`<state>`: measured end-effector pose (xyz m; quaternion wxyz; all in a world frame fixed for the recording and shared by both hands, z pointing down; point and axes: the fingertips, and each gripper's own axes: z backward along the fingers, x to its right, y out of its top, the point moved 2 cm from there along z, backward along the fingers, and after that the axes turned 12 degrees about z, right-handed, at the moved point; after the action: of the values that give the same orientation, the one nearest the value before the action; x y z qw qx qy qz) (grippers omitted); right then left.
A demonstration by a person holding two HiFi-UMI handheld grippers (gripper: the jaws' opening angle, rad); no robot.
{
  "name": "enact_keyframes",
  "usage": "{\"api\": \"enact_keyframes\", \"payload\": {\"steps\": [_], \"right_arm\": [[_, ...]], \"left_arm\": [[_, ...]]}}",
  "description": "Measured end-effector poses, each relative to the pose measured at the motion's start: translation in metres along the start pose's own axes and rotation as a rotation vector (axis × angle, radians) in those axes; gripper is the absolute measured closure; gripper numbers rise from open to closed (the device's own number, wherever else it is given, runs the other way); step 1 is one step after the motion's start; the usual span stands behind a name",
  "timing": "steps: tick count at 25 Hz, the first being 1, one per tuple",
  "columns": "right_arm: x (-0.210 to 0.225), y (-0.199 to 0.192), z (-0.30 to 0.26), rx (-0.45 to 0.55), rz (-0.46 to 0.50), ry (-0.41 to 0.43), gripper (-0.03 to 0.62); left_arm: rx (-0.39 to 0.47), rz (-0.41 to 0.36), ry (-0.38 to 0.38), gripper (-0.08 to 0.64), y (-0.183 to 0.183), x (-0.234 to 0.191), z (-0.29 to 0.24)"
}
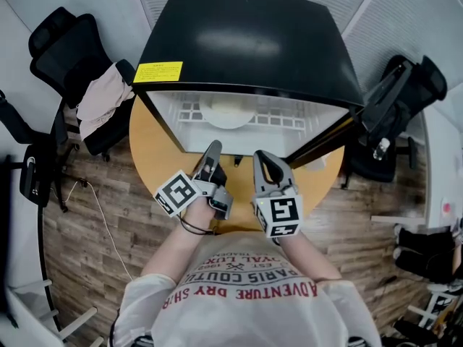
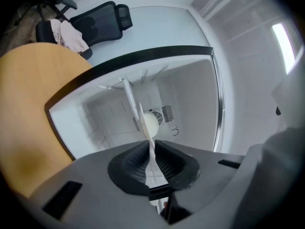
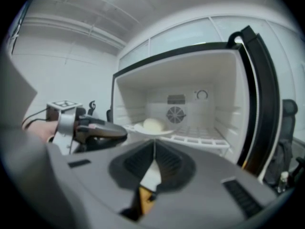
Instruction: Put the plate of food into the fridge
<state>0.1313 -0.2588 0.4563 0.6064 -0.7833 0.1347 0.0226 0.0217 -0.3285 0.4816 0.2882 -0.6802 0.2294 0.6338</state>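
Has the plate [image 1: 228, 114] with its pale round food [image 3: 153, 125] flat on the wire shelf [image 1: 283, 119] inside the fridge [image 1: 246, 42], left of the middle and clear of the walls. Seems set there to sit level and leave room for the door [image 3: 257, 94] to close. Shows that door wide open on the right side.

Grips nothing at this point. Has the left gripper [image 1: 212, 149] with fingers only a narrow slit apart and empty, and the right gripper [image 1: 262, 157] with fingers pressed together, also empty.

Points both grippers at the fridge mouth from just outside it, over the near part of the round wooden table [image 1: 152, 147]. Sets them side by side, near each other and well apart from the plate. Shows the left one rolled onto its side and the right one level. Has the forearms tucked close to the chest, reaching forward from there.

Looks like the placing itself is done, with only the door likely left to deal with. Puts the right gripper nearer to that door.
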Motion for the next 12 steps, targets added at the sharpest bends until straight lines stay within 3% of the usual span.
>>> {"api": "enact_keyframes", "payload": {"steps": [1,4,5,9,12], "right_arm": [[-0.001,0.0,0.002,0.002,0.0,0.001,0.563],[-0.004,0.001,0.006,0.011,0.0,0.005,0.563],[-0.005,0.0,0.007,0.013,-0.002,0.007,0.563],[-0.006,0.0,0.013,0.009,0.008,0.013,0.563],[-0.006,0.002,0.018,0.013,0.014,0.024,0.563]], "left_arm": [[-0.001,-0.033,0.006,0.523,-0.001,0.001,0.004],[-0.029,-0.16,-0.005,0.534,-0.006,0.009,0.011],[-0.044,-0.242,-0.002,0.534,-0.009,0.012,0.013],[-0.051,-0.688,0.0,0.535,-0.014,0.034,0.023],[-0.035,-0.956,-0.033,0.535,-0.017,0.051,0.031]]}}
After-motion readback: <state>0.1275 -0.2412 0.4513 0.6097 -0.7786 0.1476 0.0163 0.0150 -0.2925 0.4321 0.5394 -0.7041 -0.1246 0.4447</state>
